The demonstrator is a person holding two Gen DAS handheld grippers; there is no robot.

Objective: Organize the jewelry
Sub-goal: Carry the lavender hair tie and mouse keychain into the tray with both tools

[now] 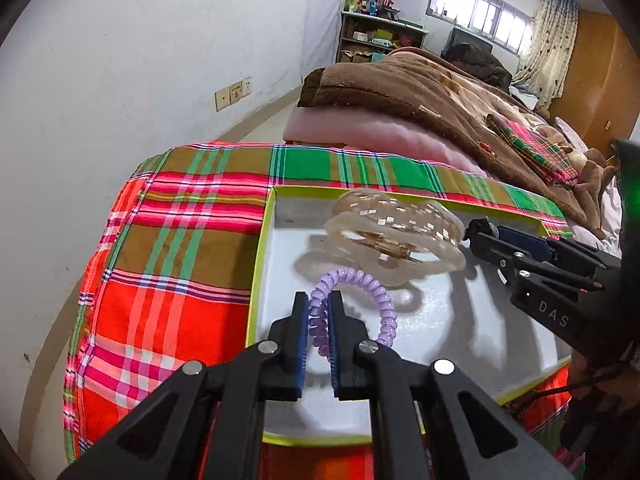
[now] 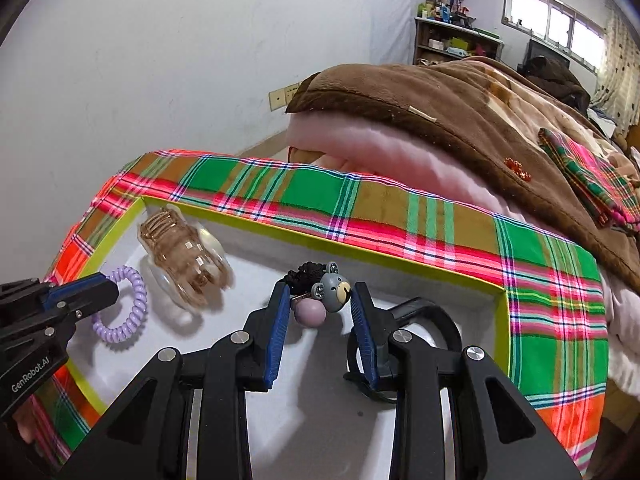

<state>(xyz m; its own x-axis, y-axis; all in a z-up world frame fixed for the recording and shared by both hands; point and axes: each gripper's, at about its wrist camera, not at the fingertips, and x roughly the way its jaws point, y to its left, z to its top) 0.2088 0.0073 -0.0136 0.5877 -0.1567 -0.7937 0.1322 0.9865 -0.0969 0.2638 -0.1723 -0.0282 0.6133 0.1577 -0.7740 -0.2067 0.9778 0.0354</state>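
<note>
At lower centre, the left gripper (image 1: 318,320) is clamped on the purple coil tie (image 1: 360,304) over the tray (image 1: 260,264). The right gripper (image 2: 320,312) stands apart around the bear hair tie (image 2: 330,286). The clear claw clip (image 2: 184,256), upper left, already lies inside; sorting looks partly done.

Bright window (image 1: 480,12) daylight, soft shadows in the tray (image 1: 460,320), fisheye-bent edges.
</note>
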